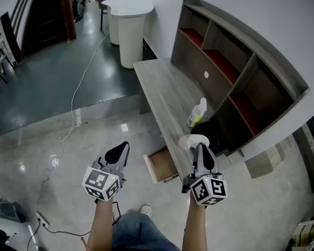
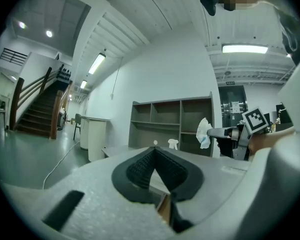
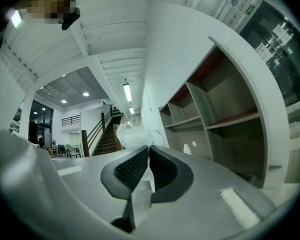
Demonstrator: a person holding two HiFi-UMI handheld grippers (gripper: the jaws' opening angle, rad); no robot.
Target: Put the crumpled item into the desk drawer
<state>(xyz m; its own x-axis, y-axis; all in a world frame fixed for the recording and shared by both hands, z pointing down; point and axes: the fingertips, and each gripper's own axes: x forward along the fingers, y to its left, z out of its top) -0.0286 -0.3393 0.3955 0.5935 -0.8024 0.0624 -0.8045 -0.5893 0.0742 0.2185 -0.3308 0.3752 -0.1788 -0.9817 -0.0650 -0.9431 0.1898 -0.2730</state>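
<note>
My right gripper [image 1: 198, 147] is shut on a white crumpled item [image 1: 193, 140] and holds it over the front end of the grey wooden desk [image 1: 165, 90]. Just left of and below it, the desk drawer [image 1: 162, 166] stands pulled open, and its inside looks bare. In the right gripper view the crumpled item [image 3: 135, 136] bulges out beyond the pinched jaws of the right gripper [image 3: 149, 149]. My left gripper [image 1: 124, 147] hangs over the floor left of the drawer with its jaws together and nothing in them. In the left gripper view, the left gripper [image 2: 155, 150] faces the desk, with the crumpled item [image 2: 204, 132] at right.
A white spray bottle [image 1: 197, 113] stands on the desk just beyond the crumpled item. A grey shelf unit [image 1: 235, 69] with red-lined compartments sits on the desk against the wall. A white round counter [image 1: 129, 27] stands past the desk's far end. A white cable [image 1: 78, 95] runs across the glossy floor.
</note>
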